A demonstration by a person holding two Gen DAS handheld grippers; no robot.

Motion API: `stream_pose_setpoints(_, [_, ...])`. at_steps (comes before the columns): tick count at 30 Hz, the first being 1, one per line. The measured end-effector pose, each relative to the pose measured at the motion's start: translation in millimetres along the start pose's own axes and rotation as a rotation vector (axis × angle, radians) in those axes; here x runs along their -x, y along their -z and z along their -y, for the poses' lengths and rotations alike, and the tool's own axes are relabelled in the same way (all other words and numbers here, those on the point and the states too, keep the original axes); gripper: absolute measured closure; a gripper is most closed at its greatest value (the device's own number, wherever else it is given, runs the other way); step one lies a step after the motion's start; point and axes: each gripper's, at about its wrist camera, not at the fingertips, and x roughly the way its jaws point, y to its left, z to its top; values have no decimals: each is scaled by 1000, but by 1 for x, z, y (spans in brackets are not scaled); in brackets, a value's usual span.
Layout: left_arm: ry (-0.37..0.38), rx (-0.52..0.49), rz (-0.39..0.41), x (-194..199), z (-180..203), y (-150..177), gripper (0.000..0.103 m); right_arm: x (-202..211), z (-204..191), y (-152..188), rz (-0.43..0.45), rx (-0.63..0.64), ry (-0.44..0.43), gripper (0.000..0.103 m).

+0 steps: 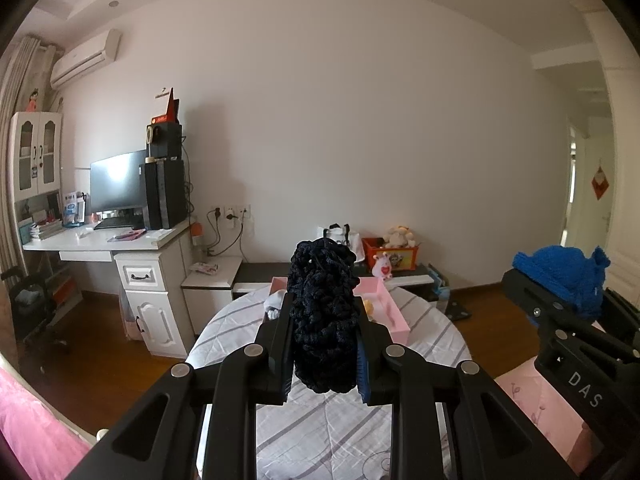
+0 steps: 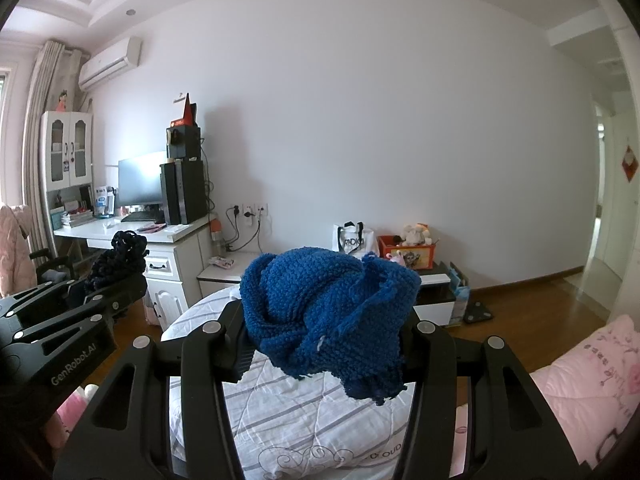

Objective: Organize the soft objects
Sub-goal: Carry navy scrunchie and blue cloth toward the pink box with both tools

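My left gripper (image 1: 323, 312) is shut on a dark navy knitted piece (image 1: 322, 316) and holds it upright above the round table (image 1: 320, 420). My right gripper (image 2: 326, 320) is shut on a bright blue knitted piece (image 2: 328, 316) that bulges over its fingers and hangs down between them. The blue piece also shows at the right of the left wrist view (image 1: 560, 276). The navy piece shows at the left of the right wrist view (image 2: 120, 260). A pink box (image 1: 384, 308) stands on the table behind the navy piece, with small soft items inside.
The table wears a white quilted cover with grey stripes (image 2: 304, 412). A pink quilt (image 2: 588, 376) lies at the right. A white desk with monitor (image 1: 120, 188) stands at the left wall. A low shelf holds a red toy box (image 1: 394, 256) and a white bag (image 2: 352, 240).
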Motion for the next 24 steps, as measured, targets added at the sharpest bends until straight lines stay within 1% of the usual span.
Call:
stream_pose_setpoints(5, [-4,1,-6,-7,10,-9,82,-1,-1,1,-1,7,-7,55])
stream_pose_setpoints(11, [-7,5,-13,-11,9,-8,82,-6,2,1,-8,10,-9,55])
stream_pose_setpoints(20, [-2,7,-53,-30,6,-9,82,-26,5,1,-49,5,-6,55])
stream_pose_setpoints(24, [0,6,-78,-48,3,-13,82,-39,5,1,-76,3,-7,55])
